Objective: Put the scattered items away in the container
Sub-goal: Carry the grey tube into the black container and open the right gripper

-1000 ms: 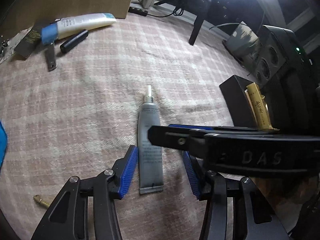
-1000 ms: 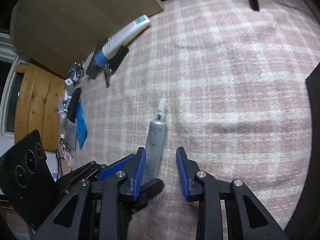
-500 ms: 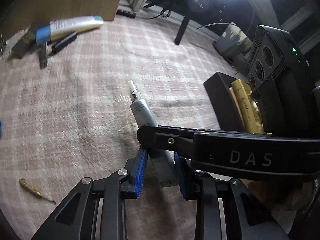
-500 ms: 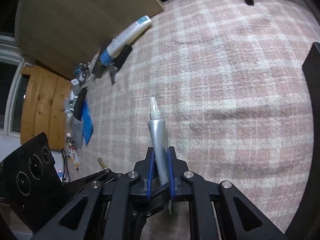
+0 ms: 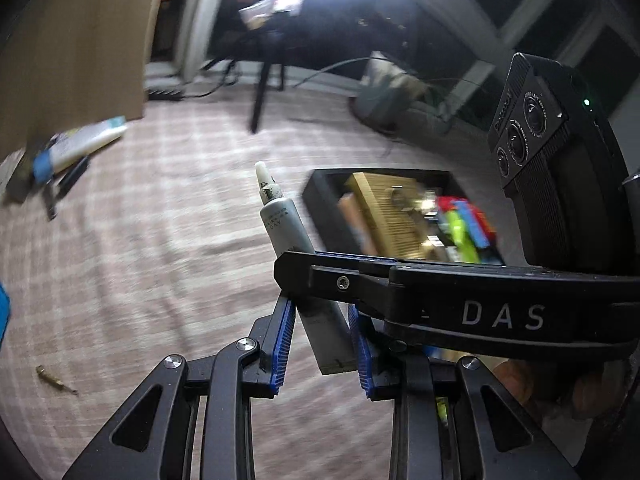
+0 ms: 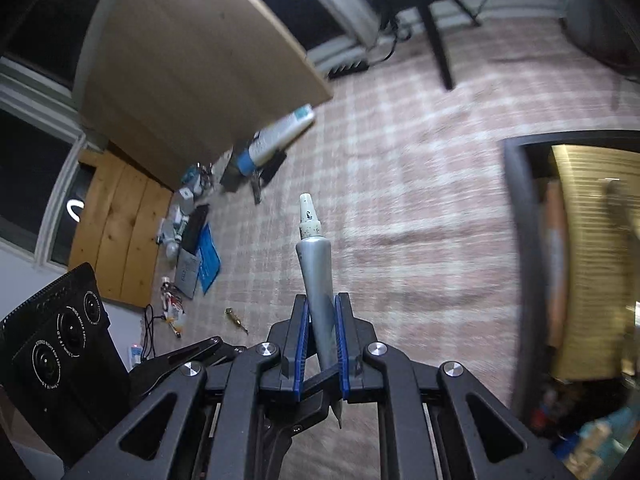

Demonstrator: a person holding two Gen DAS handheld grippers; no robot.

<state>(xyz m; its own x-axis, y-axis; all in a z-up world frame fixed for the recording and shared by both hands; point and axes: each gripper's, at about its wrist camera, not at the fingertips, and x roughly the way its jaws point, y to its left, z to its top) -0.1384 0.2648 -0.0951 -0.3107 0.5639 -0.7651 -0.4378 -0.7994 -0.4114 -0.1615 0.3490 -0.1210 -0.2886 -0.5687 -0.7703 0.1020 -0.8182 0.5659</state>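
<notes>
A grey glue tube (image 6: pixel 316 268) with a white nozzle is clamped between the blue pads of my right gripper (image 6: pixel 321 334) and held above the pink checked rug. In the left wrist view the same tube (image 5: pixel 286 224) sits between the fingers of my left gripper (image 5: pixel 322 344); those pads stand a little apart from it, and the right gripper's black arm crosses in front. The black container (image 5: pixel 316 196) lies ahead to the right, holding a wooden comb (image 5: pixel 384 208) and coloured items. It also shows at the right edge of the right wrist view (image 6: pixel 516 216).
A white-and-blue tube (image 5: pixel 80 144) and small dark items lie on the rug (image 5: pixel 160 240) at far left beside a wooden board (image 5: pixel 76 48). A small brass piece (image 5: pixel 52 378) lies near left. More clutter (image 6: pixel 192 240) sits by the wall. A chair leg (image 6: pixel 438 48) stands beyond.
The tube has been lifted off the rug in my right gripper and carried toward the container, which now shows its contents. Both views have tilted upward.
</notes>
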